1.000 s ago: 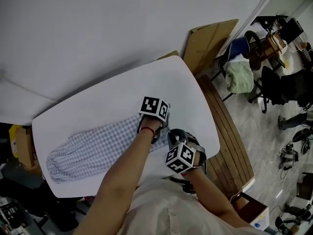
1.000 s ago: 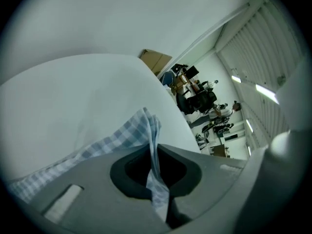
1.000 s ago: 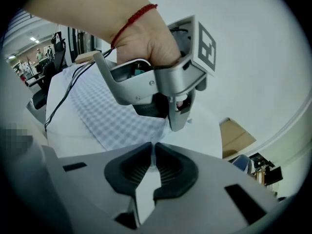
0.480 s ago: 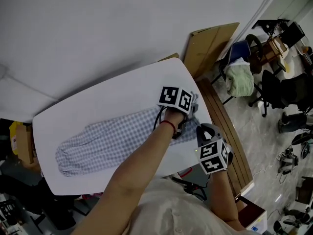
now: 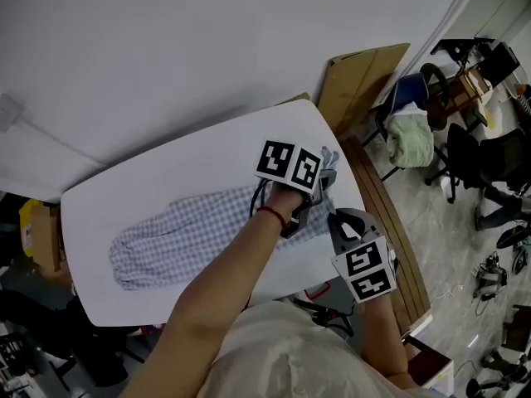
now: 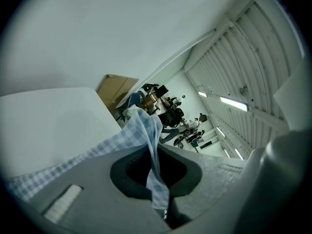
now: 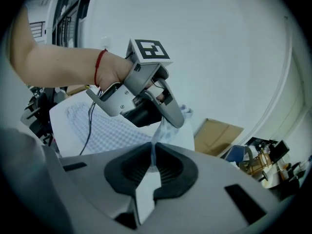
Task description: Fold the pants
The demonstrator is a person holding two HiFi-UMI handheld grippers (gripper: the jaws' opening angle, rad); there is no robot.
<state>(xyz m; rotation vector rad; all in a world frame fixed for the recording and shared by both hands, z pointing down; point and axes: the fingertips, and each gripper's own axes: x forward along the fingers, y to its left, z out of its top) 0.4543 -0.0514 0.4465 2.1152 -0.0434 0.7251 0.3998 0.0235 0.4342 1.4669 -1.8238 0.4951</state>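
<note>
The pale blue-and-white checked cloth pants [image 5: 187, 237] lie lengthwise along the white rounded worktop [image 5: 178, 168]. Their left end rests flat, inside the worktop's left edge, and their right end is raised off its right end.

The left tongs [image 5: 322, 187] are clamped on a fold of that raised cloth, which runs up between the closed jaws in the left gripper view. Nearer the worktop's front right corner, the right tongs [image 5: 336, 219] pinch a thin edge of the same end.

The step looks like lifting this end to carry it over the flat half. I would keep both grips firm, hold the edge taut and level between them, and bring it leftward along the worktop's length so the layers meet squarely.

Compared with a second ago, both tongs are higher and nearer the worktop's right end. The pants have slid rightward, away from its left edge.
</note>
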